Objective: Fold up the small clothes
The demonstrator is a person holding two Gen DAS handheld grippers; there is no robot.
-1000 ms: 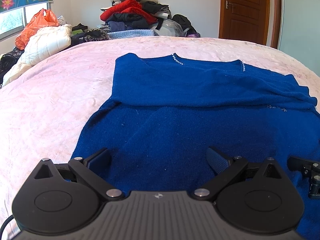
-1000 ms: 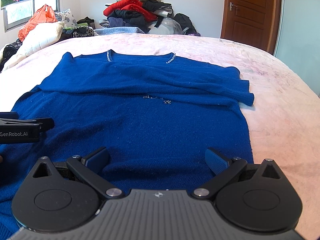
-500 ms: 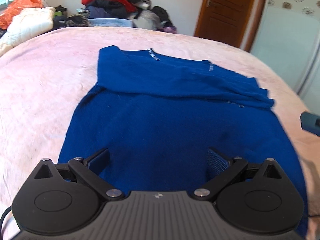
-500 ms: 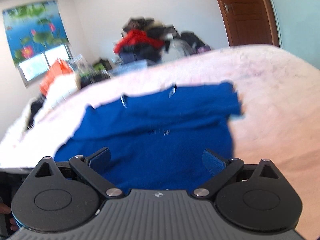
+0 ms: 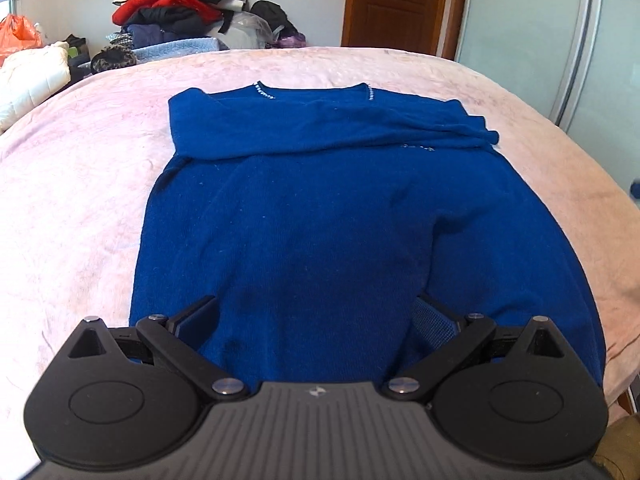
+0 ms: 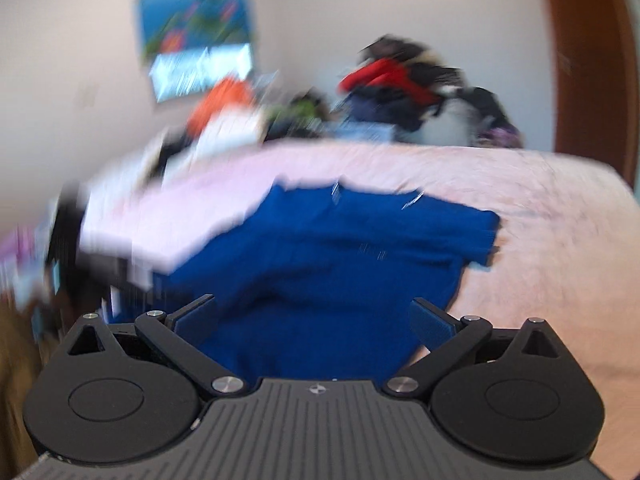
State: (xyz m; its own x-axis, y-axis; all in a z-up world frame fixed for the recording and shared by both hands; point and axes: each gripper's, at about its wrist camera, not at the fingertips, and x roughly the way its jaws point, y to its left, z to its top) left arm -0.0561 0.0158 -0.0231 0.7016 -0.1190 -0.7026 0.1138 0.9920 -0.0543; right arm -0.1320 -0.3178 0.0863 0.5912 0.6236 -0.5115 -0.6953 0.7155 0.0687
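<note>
Left wrist view is showing the left gripper (image 5: 316, 320) with fingers spread, gripping nothing, above the blue sweater (image 5: 340, 216) lying flat on the pink bed (image 5: 80, 184), while the blurred right wrist view is showing the right gripper (image 6: 314, 320) likewise spread, the sweater at twelve o'clock.

fuzzy knit blue sweater (image 5: 320, 216) on soft plush pink blanket (image 5: 72, 184).

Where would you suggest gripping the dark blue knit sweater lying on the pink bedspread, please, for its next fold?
Probably at the bottom hem of the dark blue knit sweater, coming from the near edge of the pink bedspread. The sleeves are already folded across the chest and the body lies flat, so each hem corner is a free edge just ahead of the open left gripper and right gripper.
</note>
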